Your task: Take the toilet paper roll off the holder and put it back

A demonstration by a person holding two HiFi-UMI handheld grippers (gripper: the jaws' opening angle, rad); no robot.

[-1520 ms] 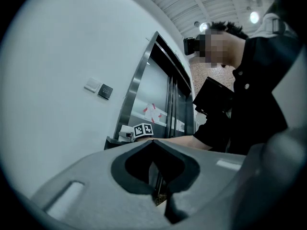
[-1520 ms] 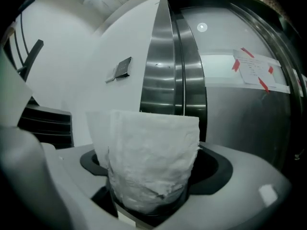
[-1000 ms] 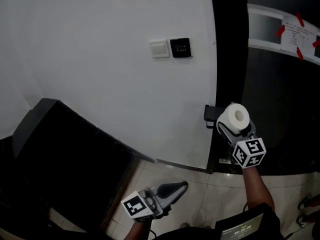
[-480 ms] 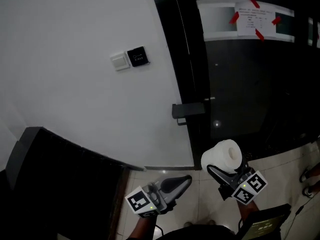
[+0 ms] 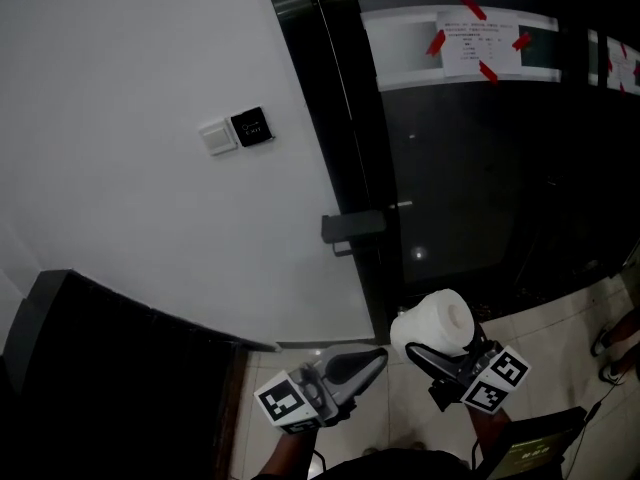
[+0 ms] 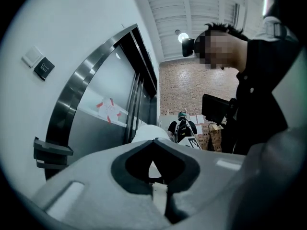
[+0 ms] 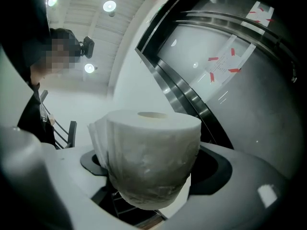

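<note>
The right tongs (image 5: 440,348) grasp the toilet paper roll (image 5: 432,320) by its curved sides, with 1 jaw on each side of the white paper. The roll is low in the scene, near the person and over the pale tiled floor (image 5: 560,333). It is well apart from the holder (image 5: 352,226), a dark bracket that sticks out where the white wall (image 5: 120,218) meets the dark glass door (image 5: 480,188). In the head view the roll's open core faces up towards the camera. In the right gripper view the roll (image 7: 152,157) fills the gap of the right tongs (image 7: 153,181), and a loose edge of paper shows down its left side.

The left tongs (image 5: 372,358) are clenched on nothing, their 2 tips meeting just left of the roll without touching it. The left gripper view shows the same closed tips (image 6: 154,143), with part of the roll (image 6: 146,132) beyond them and the holder (image 6: 50,150) far left on the door frame.

A marker cube rides on each tool: 1 on the right (image 5: 497,378) and 1 on the left (image 5: 285,406). Higher on the wall sit a white switch (image 5: 217,136) and a black plate (image 5: 250,126) side by side. A paper notice (image 5: 478,46) is fixed with red tape at the far top of the door. A dark bulky unit (image 5: 100,368) stands at the near left
</note>
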